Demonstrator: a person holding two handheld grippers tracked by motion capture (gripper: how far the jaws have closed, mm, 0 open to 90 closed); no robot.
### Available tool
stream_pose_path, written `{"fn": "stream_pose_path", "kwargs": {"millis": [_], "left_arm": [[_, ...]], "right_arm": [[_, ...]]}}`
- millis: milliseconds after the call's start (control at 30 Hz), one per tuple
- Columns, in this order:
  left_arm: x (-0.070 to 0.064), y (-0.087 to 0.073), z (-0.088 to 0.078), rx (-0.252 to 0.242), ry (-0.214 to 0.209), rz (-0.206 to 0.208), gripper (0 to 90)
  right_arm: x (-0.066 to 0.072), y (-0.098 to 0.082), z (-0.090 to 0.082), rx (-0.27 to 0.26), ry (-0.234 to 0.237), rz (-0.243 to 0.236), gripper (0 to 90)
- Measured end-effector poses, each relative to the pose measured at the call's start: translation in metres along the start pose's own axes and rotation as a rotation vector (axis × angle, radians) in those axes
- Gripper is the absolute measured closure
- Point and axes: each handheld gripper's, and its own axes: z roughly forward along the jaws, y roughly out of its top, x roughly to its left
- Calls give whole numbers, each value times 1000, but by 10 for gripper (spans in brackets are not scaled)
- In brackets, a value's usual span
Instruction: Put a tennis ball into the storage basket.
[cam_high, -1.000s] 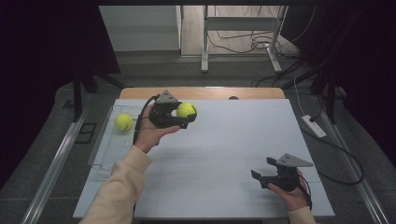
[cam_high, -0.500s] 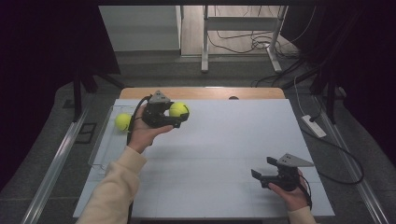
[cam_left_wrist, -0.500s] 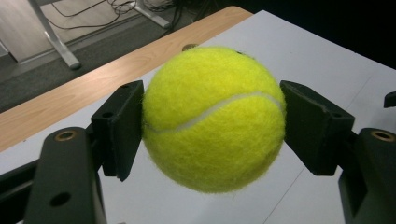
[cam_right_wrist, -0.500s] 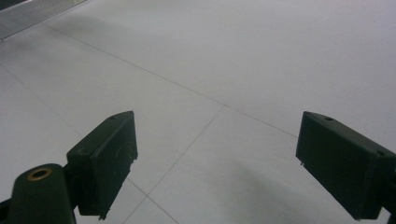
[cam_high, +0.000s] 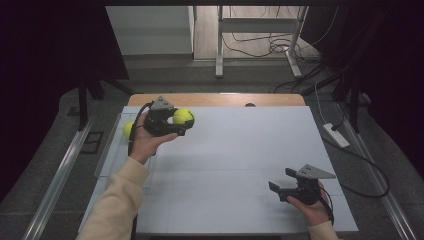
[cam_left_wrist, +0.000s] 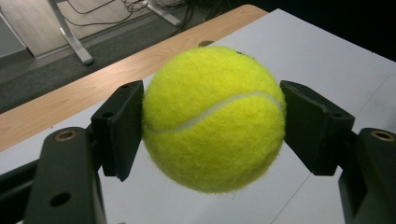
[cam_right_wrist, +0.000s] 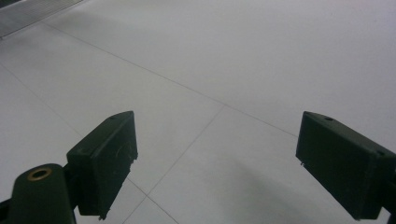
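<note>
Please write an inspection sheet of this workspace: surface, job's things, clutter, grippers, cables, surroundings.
Surface: white table top, wooden far edge.
Job's things: tennis ball in the left gripper, lifted above the table; second ball in the clear tray at the left edge.
Clutter: nothing seen.
Grippers: left shut on the ball; right gripper open, holding nothing, low near the right front.
Cables: floor cables beyond the table; power strip on the right.
Surroundings: dark curtains, metal table legs.

left gripper with clamped tennis ball shifts left along the table's far edge, closer to its far-left corner. It now covers more of the second ball at the left edge.
</note>
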Motion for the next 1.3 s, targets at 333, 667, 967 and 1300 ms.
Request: {"fn": "stream_pose_path", "kwargs": {"millis": [333, 667, 967, 1300], "left_arm": [[11, -8, -5, 2, 28, -16, 270], [23, -16, -14, 2, 61, -44, 270], [35, -24, -21, 11, 92, -71, 270], [50, -37, -25, 30, 135, -102, 270]], "right_arm": [[0, 0, 0, 2, -1, 0, 122], [0, 0, 1, 2, -1, 1, 122], [0, -1, 1, 5, 0, 1, 122], [1, -1, 2, 7, -1, 0, 122]]}}
